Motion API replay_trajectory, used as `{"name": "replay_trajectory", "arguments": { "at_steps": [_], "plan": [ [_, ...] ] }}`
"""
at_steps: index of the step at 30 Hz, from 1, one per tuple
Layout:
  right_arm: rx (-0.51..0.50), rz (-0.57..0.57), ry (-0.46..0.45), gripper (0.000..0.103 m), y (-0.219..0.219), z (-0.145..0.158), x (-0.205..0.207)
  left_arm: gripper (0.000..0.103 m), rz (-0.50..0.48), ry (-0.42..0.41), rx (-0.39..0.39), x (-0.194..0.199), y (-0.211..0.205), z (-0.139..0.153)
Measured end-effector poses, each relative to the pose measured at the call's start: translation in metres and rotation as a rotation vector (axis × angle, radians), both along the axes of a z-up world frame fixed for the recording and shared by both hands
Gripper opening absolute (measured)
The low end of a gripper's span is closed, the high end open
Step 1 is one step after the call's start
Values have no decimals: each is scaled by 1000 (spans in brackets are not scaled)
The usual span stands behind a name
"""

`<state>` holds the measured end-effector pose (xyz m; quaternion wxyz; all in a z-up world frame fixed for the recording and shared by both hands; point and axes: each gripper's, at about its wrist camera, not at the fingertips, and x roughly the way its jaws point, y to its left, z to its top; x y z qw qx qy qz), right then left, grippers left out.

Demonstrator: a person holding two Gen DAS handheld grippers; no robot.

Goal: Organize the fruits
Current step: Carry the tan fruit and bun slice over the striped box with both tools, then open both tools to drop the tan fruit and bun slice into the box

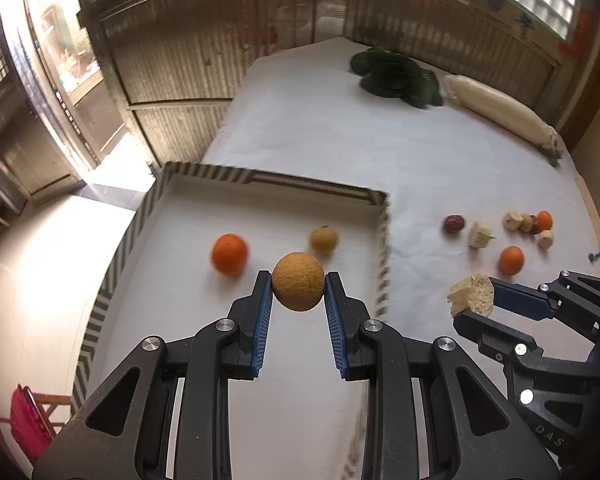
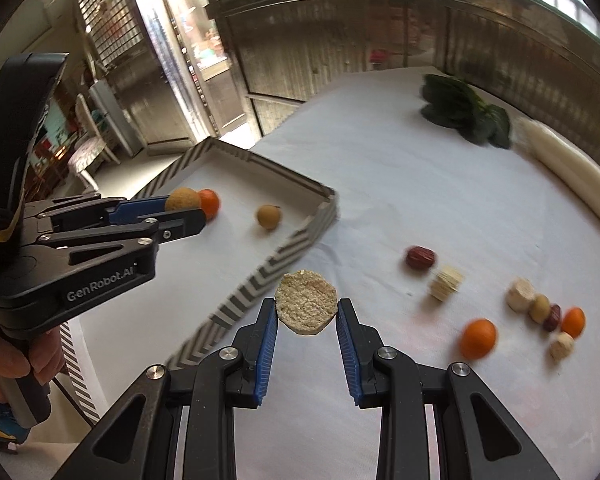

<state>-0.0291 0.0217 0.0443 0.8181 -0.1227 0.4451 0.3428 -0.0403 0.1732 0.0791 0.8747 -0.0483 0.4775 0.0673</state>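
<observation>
The tray has a grey-and-white chevron rim and holds a bright orange tangerine. The worktop is white, with dark green leaves and a dark red date.

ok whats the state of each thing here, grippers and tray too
left gripper: shut on the tan round fruit, above the tray
right gripper: shut on the pale cut chunk
striped tray: holds an orange and a small tan fruit
leafy greens: lying on the cloth
</observation>
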Motion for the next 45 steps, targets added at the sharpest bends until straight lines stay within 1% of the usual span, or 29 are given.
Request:
{"name": "replay_trajectory", "arguments": {
  "at_steps": [10,17,23,28,35,39,41,43,44,45],
  "plan": [
    [-16,99,17,29,53,-9,0,26,80,39,-3,-8,43,-19],
    [-27,130,38,29,79,-21,7,26,118,78,-14,-9,65,-39],
    [-44,153,60,29,97,-34,14,26,132,94,-19,-9,73,-48],
    [-60,149,73,29,104,-44,19,26,134,101,-20,-4,75,-52],
    [-82,144,70,29,114,-51,23,26,140,110,-6,-1,76,-55],
    [-85,147,66,29,118,-54,21,26,157,128,-24,0,80,-59],
    [-85,152,69,29,118,-55,19,30,161,130,-32,-1,82,-59],
    [-76,158,70,32,117,-54,19,46,165,135,-33,-2,83,-59],
    [-61,160,77,35,115,-53,19,60,169,132,-36,-2,84,-58],
    [-57,161,80,36,113,-53,19,67,176,126,-40,-4,85,-57]
  ]
}}
